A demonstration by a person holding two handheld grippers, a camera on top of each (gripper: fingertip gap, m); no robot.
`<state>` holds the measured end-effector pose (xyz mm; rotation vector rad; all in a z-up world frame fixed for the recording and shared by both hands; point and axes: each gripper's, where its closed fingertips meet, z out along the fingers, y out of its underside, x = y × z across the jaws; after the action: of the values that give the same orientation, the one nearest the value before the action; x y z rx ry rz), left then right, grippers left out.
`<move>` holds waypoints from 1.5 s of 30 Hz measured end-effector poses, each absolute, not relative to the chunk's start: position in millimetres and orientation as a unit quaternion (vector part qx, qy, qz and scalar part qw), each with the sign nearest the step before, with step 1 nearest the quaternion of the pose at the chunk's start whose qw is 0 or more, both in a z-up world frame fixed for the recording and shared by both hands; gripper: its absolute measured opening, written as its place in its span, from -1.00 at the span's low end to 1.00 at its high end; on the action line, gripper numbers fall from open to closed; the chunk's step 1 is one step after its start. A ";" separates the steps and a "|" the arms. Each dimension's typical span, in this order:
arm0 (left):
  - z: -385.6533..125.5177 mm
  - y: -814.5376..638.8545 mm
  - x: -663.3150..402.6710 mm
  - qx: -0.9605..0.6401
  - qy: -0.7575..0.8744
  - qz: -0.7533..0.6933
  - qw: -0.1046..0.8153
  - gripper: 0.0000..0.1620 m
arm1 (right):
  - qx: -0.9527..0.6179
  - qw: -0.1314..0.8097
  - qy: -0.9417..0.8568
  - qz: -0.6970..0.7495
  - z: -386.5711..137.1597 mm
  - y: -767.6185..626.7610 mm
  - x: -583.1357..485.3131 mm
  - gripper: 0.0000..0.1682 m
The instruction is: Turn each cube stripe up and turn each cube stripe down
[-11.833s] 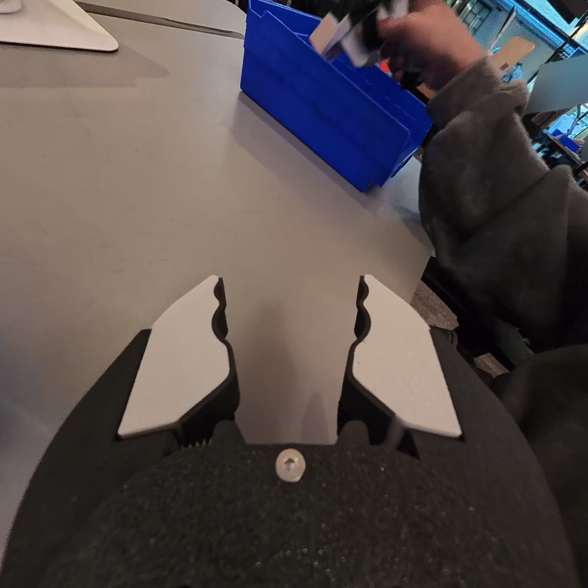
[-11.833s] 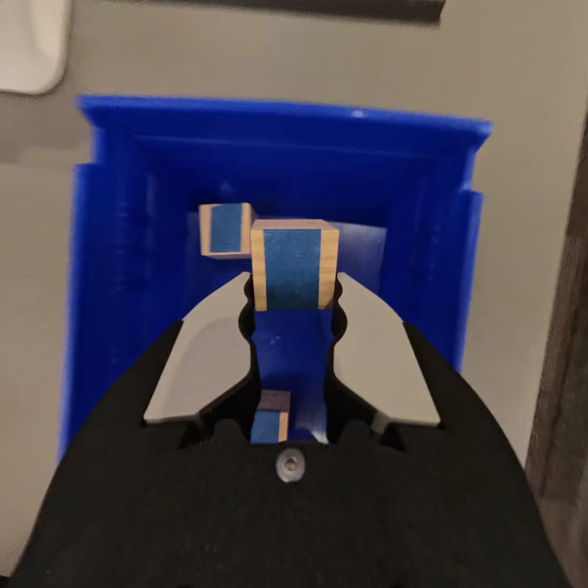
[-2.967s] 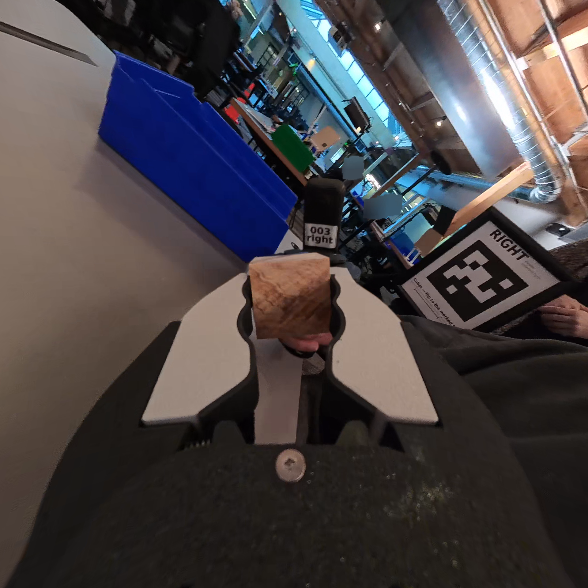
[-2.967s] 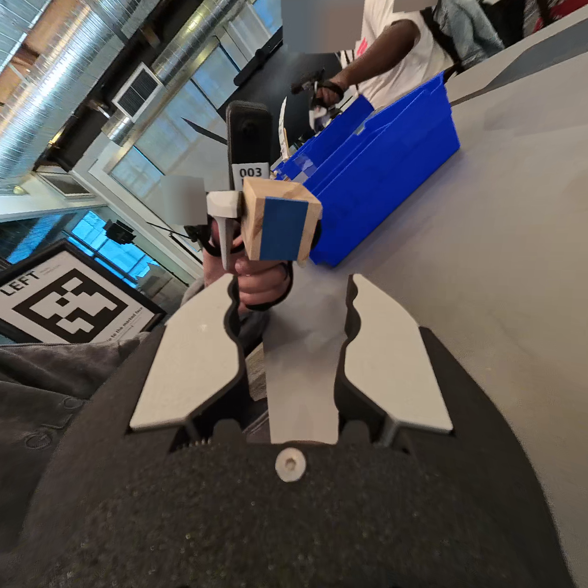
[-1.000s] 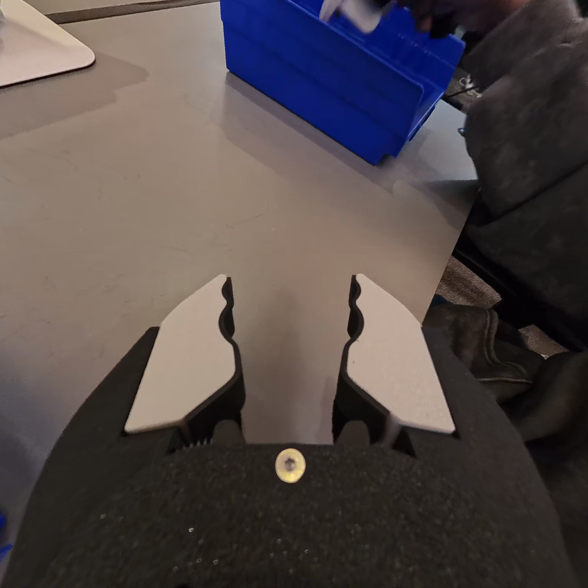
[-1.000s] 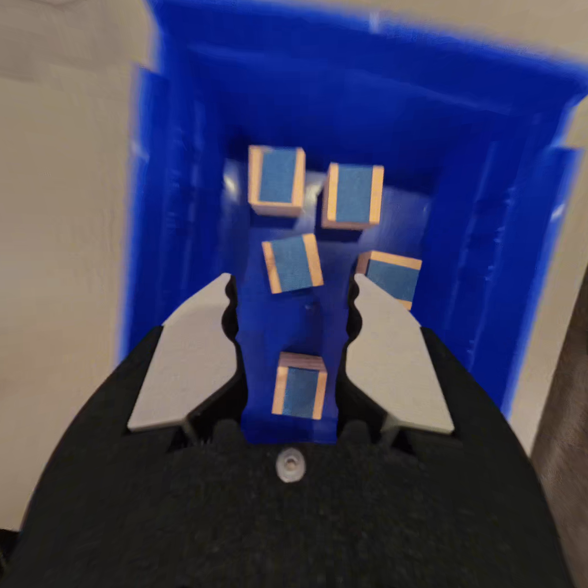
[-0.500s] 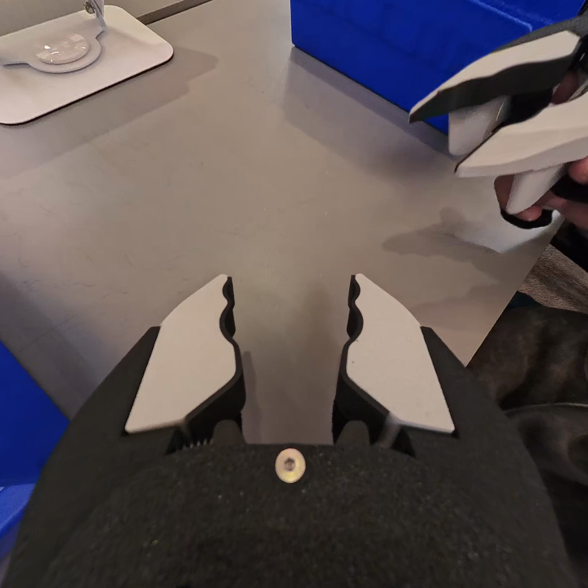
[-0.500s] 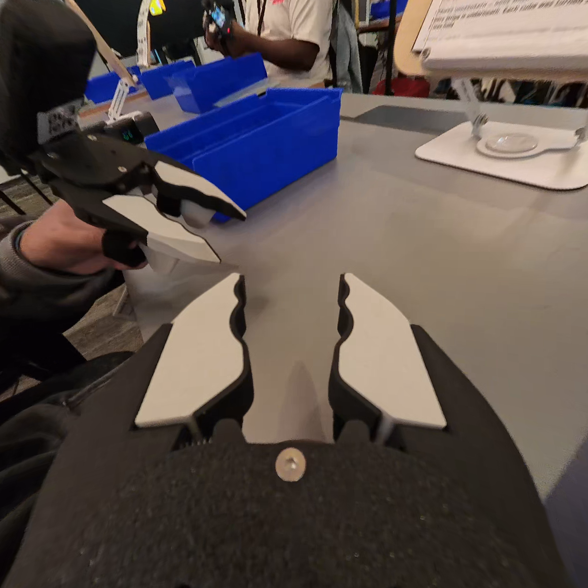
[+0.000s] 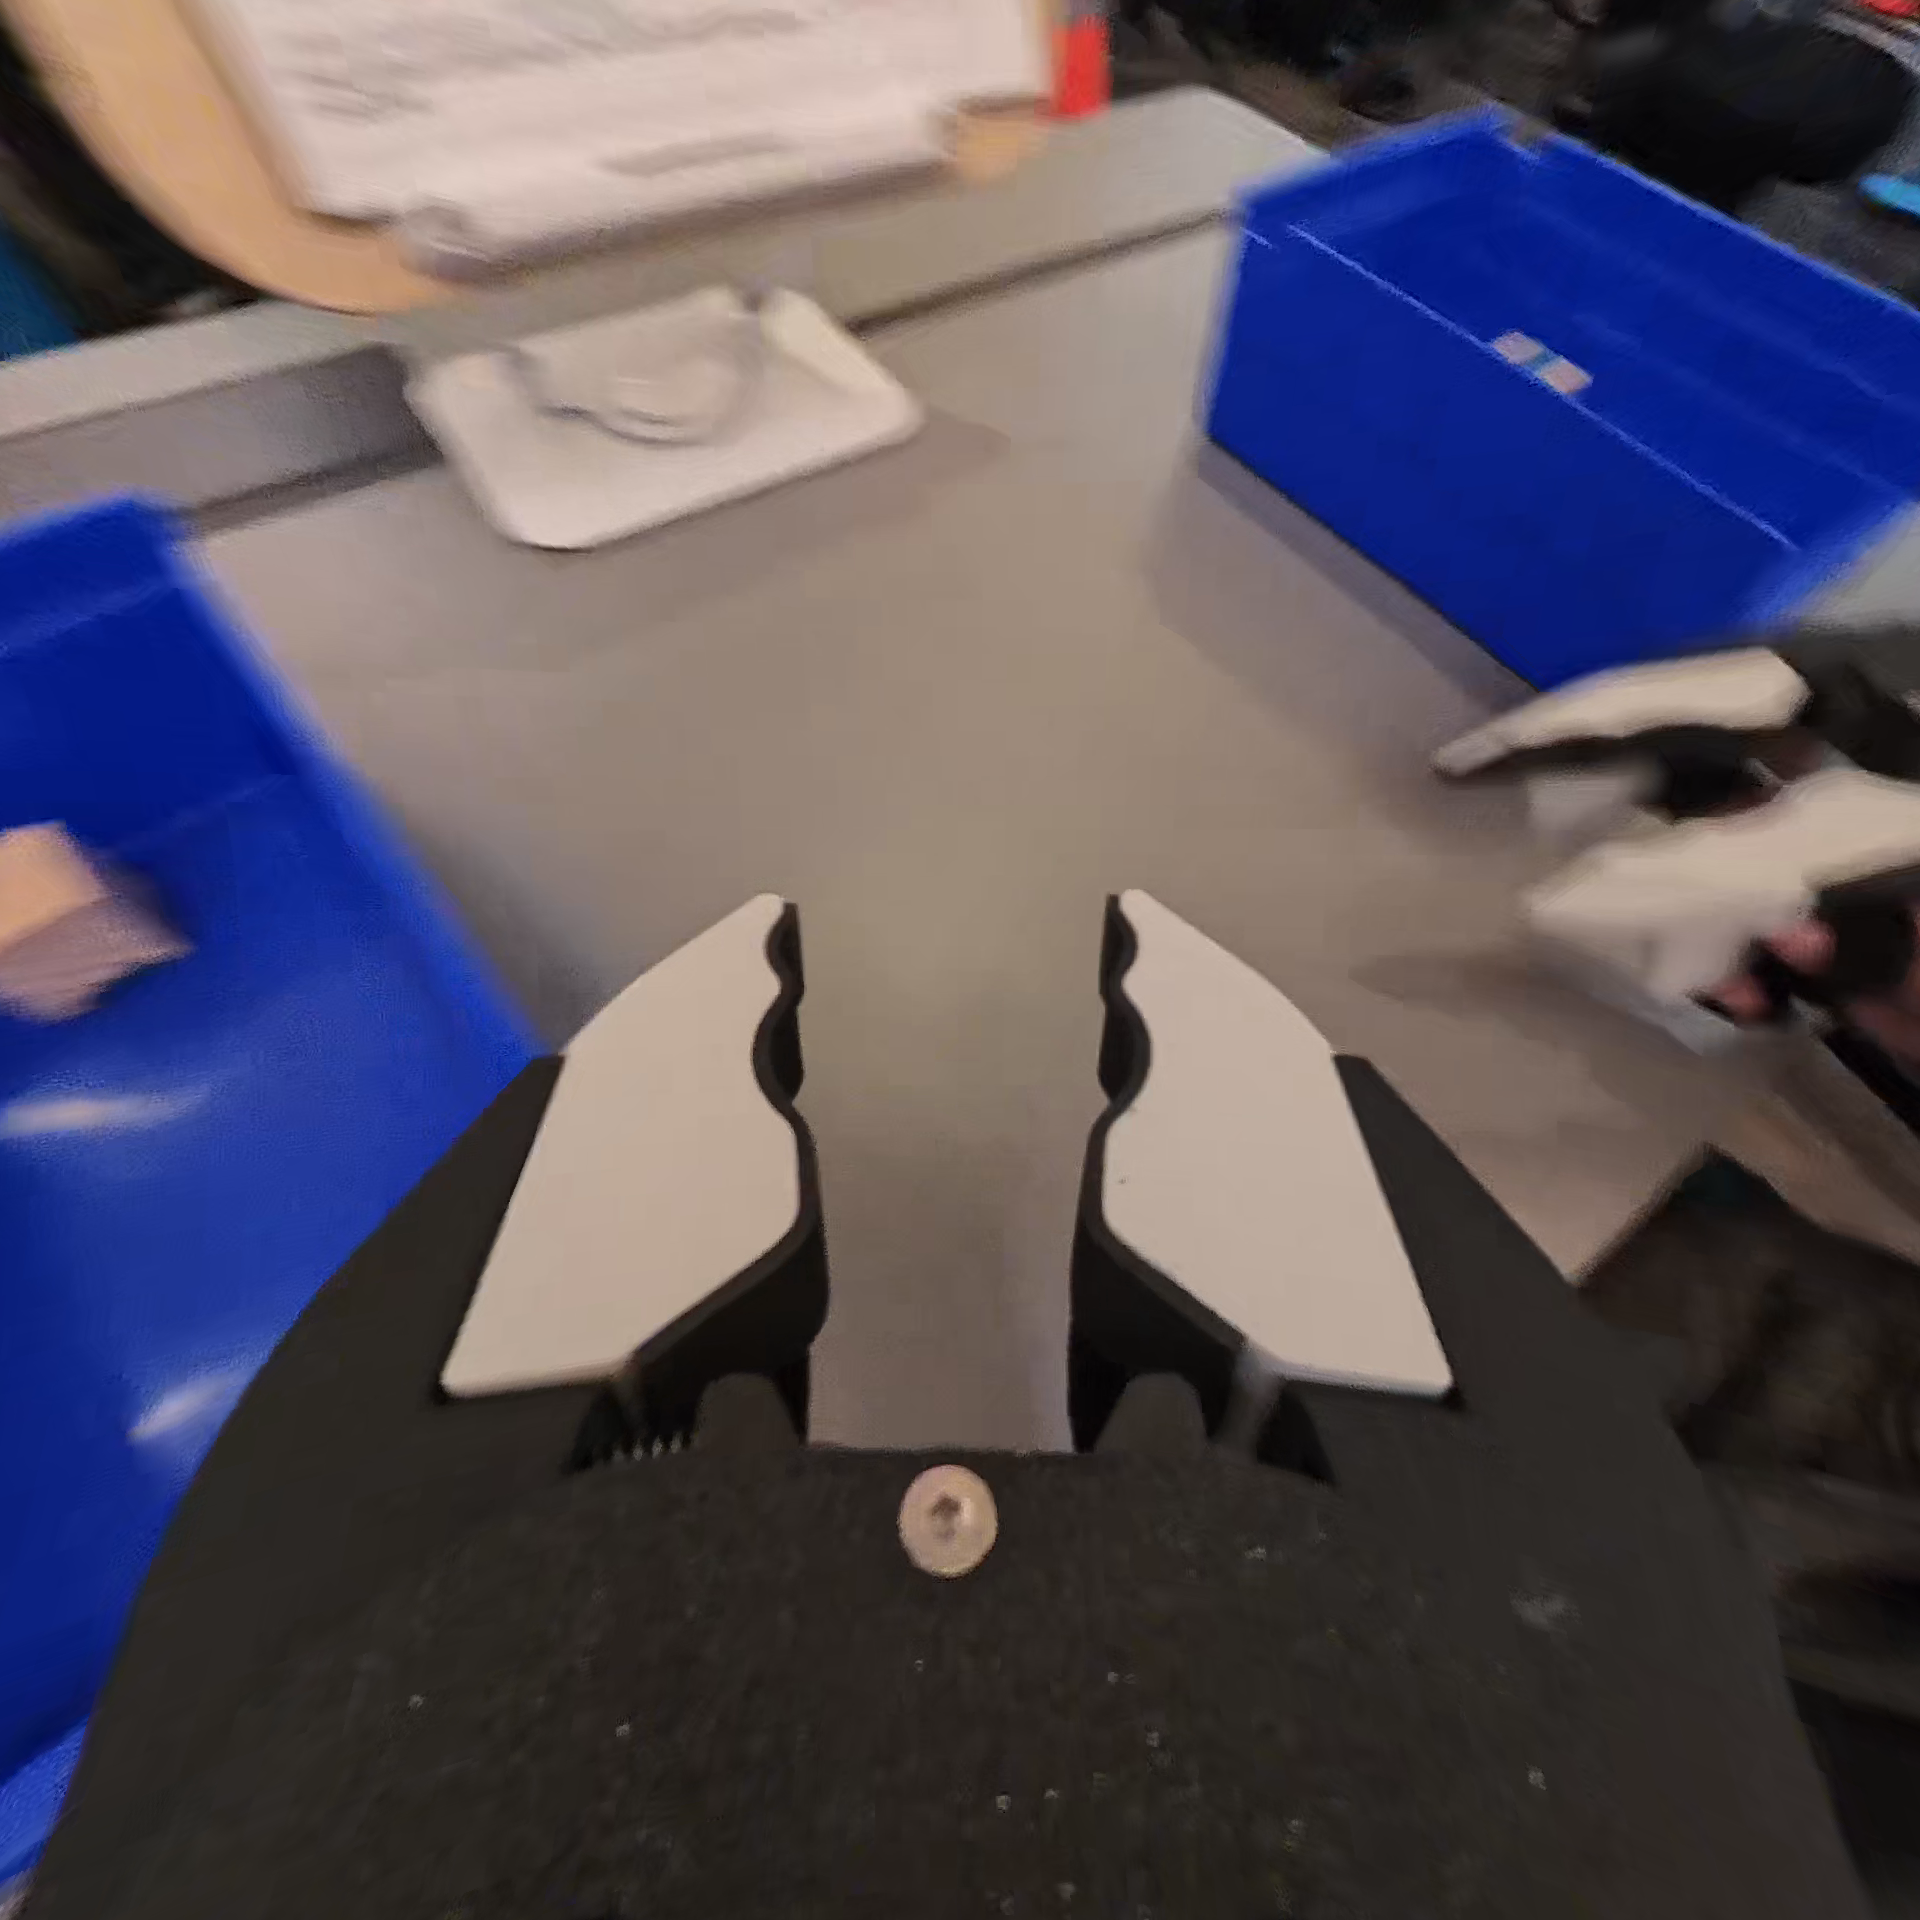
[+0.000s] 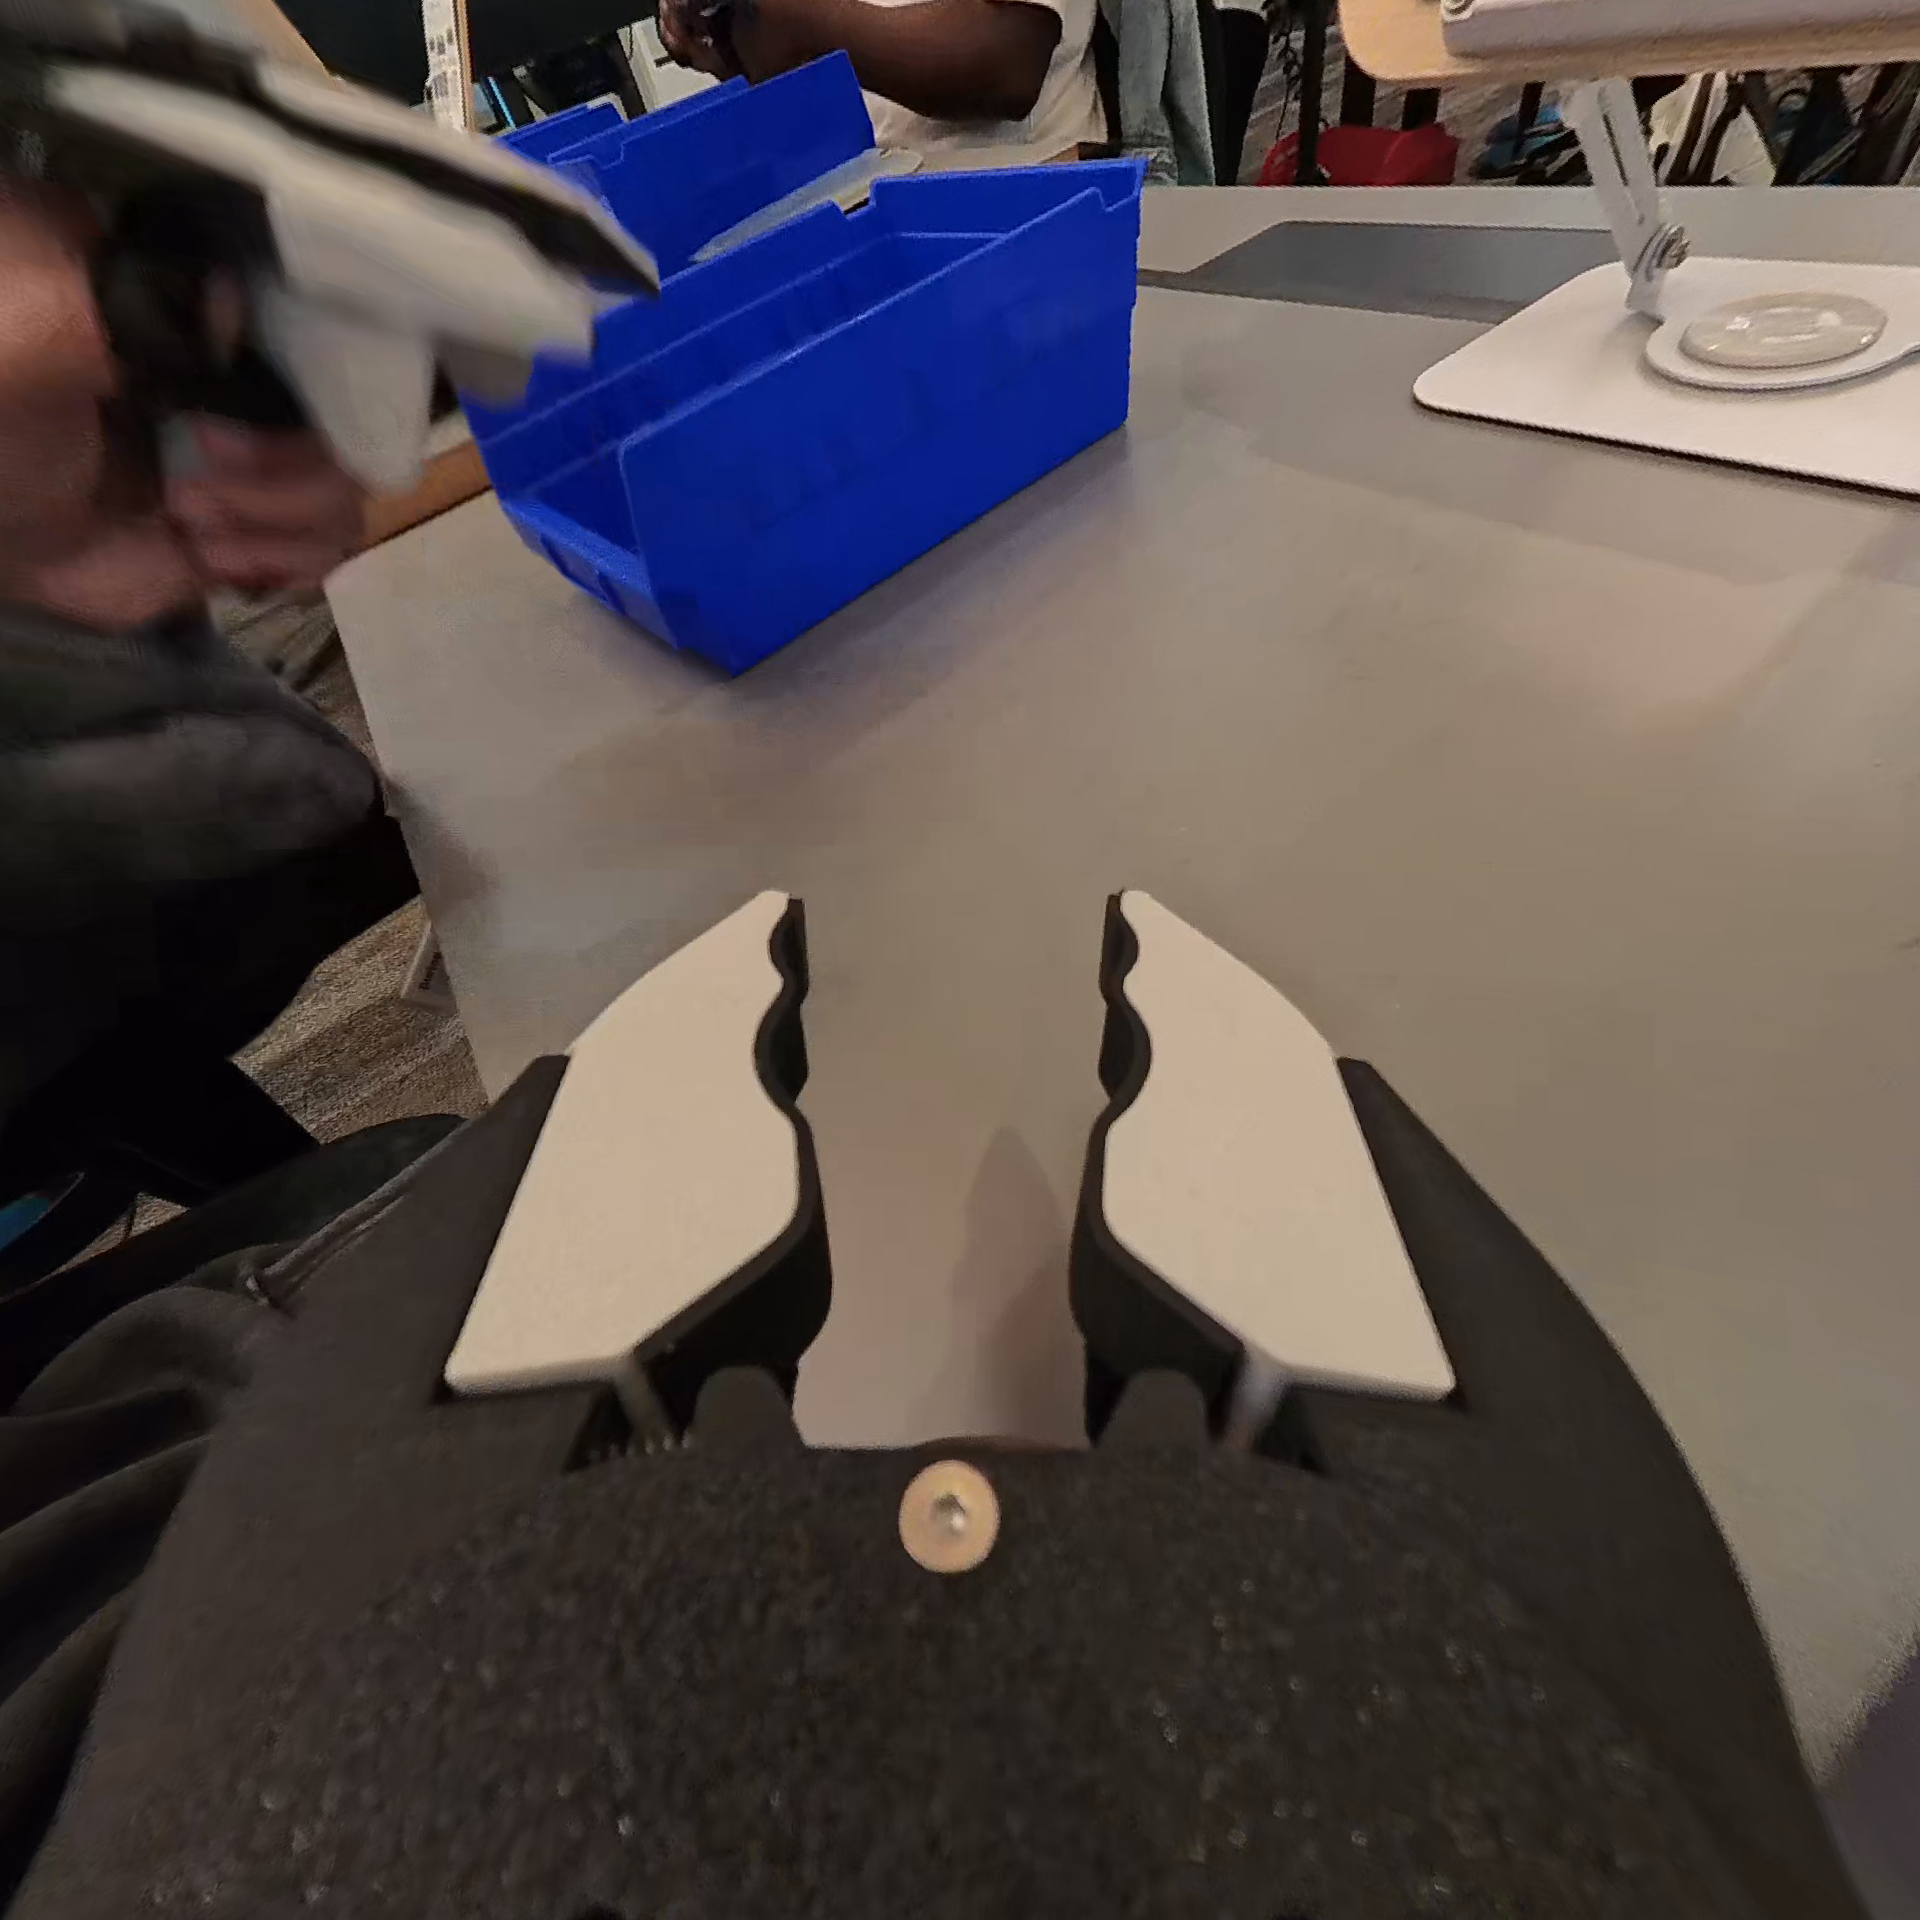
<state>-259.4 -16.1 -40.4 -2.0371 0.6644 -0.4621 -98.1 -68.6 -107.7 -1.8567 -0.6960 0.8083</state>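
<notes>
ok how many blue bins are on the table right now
2 on this table: one blue bin at the right in the left wrist view, another blue bin at the left. More bins sit on a table behind; others may be hidden.

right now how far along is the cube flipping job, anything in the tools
Neither tool holds anything: the left tool and the right tool are both open over bare grey table. The far blue bin shows cubes with blue stripes facing up, so that part looks done. A blurred wooden cube in the near blue bin shows no stripe; the rest can't be judged.
</notes>
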 end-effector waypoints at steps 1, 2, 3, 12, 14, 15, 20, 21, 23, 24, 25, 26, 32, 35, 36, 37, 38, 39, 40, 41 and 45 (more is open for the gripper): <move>-32.2 2.9 -283.9 -0.841 0.243 -0.167 0.454 -0.35 | -0.762 0.478 -0.289 0.329 -108.4 -69.6 -99.3 -0.36; -30.9 24.7 -310.2 -0.862 0.218 -0.140 0.436 -0.32 | -0.762 0.477 -0.294 0.325 -109.0 -70.9 -100.6 -0.36; -35.2 49.2 -337.3 -0.884 0.188 -0.110 0.412 -0.24 | -0.761 0.477 -0.302 0.320 -110.2 -72.4 -102.0 -0.36; -144.6 193.3 -449.1 -0.988 -0.003 -0.029 0.152 -0.09 | -0.765 0.468 -0.360 0.257 -128.5 -82.5 -108.6 -0.40; -156.5 205.1 -455.5 -0.991 -0.017 -0.012 0.133 -0.13 | -0.764 0.468 -0.363 0.255 -128.5 -83.4 -108.7 -0.41; -162.6 208.1 -457.8 -0.993 -0.019 -0.003 0.121 -0.15 | -0.764 0.468 -0.364 0.254 -128.7 -83.2 -108.4 -0.41; -171.2 208.2 -451.8 -0.995 -0.011 -0.035 0.096 -0.45 | -0.770 0.459 -0.358 0.260 -132.5 -81.3 -104.1 -0.42; -166.6 206.7 -453.2 -0.994 0.000 -0.032 0.105 -0.45 | -0.772 0.457 -0.355 0.263 -132.8 -81.2 -103.0 -0.42; -149.8 202.0 -451.8 -0.989 0.011 -0.055 0.136 -0.45 | -0.771 0.458 -0.351 0.268 -131.5 -81.2 -101.2 -0.43; -136.9 198.1 -447.3 -0.983 0.015 -0.083 0.161 -0.45 | -0.771 0.459 -0.349 0.269 -130.8 -80.4 -100.1 -0.43; -121.6 191.9 -441.1 -0.975 0.021 -0.116 0.189 -0.45 | -0.772 0.460 -0.347 0.269 -130.4 -79.6 -99.3 -0.43; -105.1 182.6 -432.7 -0.964 0.031 -0.150 0.217 -0.45 | -0.772 0.460 -0.345 0.271 -130.0 -79.1 -98.8 -0.43; -10.4 63.6 -328.2 -0.838 0.182 -0.368 0.360 -0.45 | -0.757 0.445 -0.308 0.367 -115.6 -80.9 -109.0 -0.41; 5.4 -14.3 -254.4 -0.740 0.256 -0.507 0.360 -0.45 | -0.721 0.408 -0.253 0.500 -92.7 -85.7 -126.8 -0.33; 2.3 -35.1 -233.1 -0.714 0.273 -0.542 0.350 -0.45 | -0.701 0.388 -0.230 0.552 -82.5 -87.6 -134.0 -0.31; -3.3 -49.1 -215.3 -0.695 0.279 -0.566 0.344 -0.45 | -0.678 0.368 -0.208 0.601 -72.4 -88.9 -140.8 -0.29; -10.4 -57.1 -200.7 -0.684 0.280 -0.582 0.340 -0.45 | -0.658 0.350 -0.191 0.639 -64.6 -89.2 -147.0 -0.26; -17.9 -60.0 -189.7 -0.679 0.276 -0.591 0.336 -0.45 | -0.644 0.338 -0.182 0.662 -60.4 -88.5 -152.8 -0.25; -24.4 -60.9 -181.2 -0.675 0.274 -0.599 0.331 -0.46 | -0.637 0.332 -0.178 0.673 -59.5 -86.2 -158.1 -0.25; -31.1 -62.8 -173.7 -0.675 0.277 -0.608 0.313 -0.45 | -0.635 0.332 -0.174 0.676 -60.3 -82.7 -162.7 -0.25; -37.7 -64.3 -154.4 -0.663 0.262 -0.642 0.282 -0.46 | -0.628 0.342 -0.185 0.674 -61.9 -82.5 -176.6 -0.32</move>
<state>-154.4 -64.3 -37.7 -1.7752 0.7024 -1.7205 -176.6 -82.5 -61.9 -1.6333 -0.4811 1.7515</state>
